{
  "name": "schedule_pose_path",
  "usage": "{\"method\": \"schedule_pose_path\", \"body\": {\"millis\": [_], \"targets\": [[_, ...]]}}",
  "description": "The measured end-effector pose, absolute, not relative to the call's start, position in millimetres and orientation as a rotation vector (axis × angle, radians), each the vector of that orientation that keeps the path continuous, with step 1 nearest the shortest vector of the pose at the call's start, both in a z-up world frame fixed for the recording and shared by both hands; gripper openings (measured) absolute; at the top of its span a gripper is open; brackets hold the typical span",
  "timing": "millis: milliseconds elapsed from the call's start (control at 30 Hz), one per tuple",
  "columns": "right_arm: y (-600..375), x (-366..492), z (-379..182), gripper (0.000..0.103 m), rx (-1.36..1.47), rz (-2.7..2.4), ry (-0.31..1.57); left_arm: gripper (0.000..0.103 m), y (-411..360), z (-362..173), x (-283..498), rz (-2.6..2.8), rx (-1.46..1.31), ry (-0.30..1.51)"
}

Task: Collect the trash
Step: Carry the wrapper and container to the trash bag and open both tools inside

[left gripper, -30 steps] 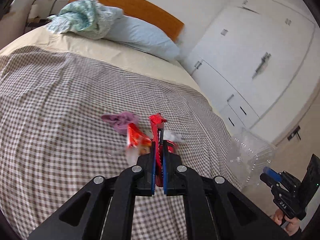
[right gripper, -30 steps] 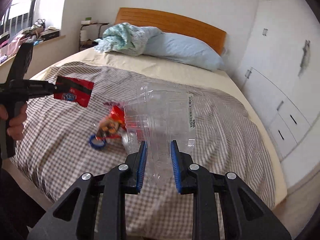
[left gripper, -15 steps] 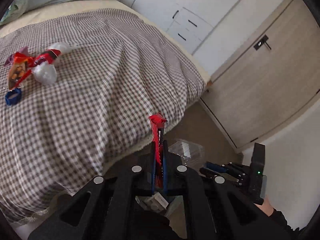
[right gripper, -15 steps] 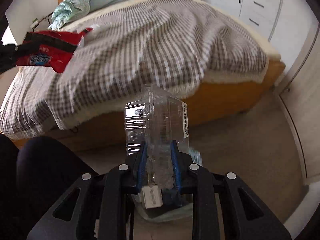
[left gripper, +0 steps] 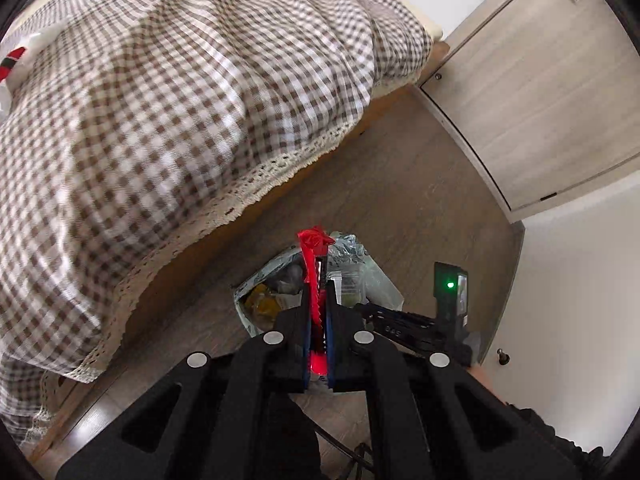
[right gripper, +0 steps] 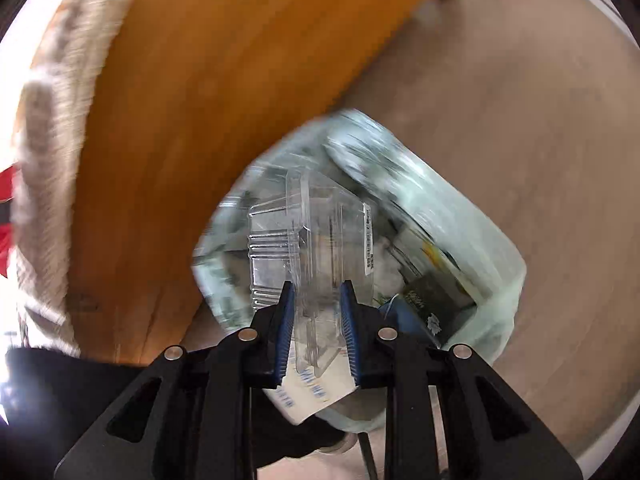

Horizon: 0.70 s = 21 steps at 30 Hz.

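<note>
**Both grippers loaded over trash bag**

Trash bag [right gripper: 472, 216] is seen on the floor by the bed [left gripper: 180, 100]. Clear plastic container [right gripper: 312, 240] is clamped by right gripper [right gripper: 316, 292], fingers part-open. Red wrapper [left gripper: 314, 264] is pinched by left gripper [left gripper: 317, 284], fingers nearly closed.

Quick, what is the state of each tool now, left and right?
Left tool: closed on the red wrapper.
Right tool: closed on the clear plastic box.
</note>
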State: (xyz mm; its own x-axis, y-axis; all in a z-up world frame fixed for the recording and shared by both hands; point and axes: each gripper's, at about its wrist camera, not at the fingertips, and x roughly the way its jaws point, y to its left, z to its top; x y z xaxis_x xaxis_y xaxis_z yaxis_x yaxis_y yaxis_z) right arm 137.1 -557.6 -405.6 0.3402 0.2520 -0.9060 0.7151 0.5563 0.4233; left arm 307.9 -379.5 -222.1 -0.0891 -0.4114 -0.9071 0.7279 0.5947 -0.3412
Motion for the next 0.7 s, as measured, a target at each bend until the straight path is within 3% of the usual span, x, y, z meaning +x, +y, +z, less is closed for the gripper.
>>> {"method": "schedule_pose_path", "body": {"millis": [267,433,500,567,700], "targets": [[-568.0,101.2,-447.4,0.023,1.274,-0.602,1.183,0.002,-417.4,-261.9,296.4,-0.984,0.403,1.429],[-558.9,114.8,-472.8,0.023,1.125,-0.67,1.287,0.002,-436.5,-299.6,291.7,-0.979,0.455,1.52],[-552.0,123.7,-477.2,0.03,1.092,-0.643,1.338,0.002,-440.8,-317.1,293.4,-0.949,0.482,1.561],[-548.3,125.9,-467.6,0.055,1.078,-0.632,1.309,0.002,-459.3,-337.1,296.5,-0.916,0.522,1.601],[-550.0,121.2,-432.1,0.06,1.024,-0.627,1.208,0.004,-473.9,-357.0,292.9,-0.933,0.57,1.655]]}}
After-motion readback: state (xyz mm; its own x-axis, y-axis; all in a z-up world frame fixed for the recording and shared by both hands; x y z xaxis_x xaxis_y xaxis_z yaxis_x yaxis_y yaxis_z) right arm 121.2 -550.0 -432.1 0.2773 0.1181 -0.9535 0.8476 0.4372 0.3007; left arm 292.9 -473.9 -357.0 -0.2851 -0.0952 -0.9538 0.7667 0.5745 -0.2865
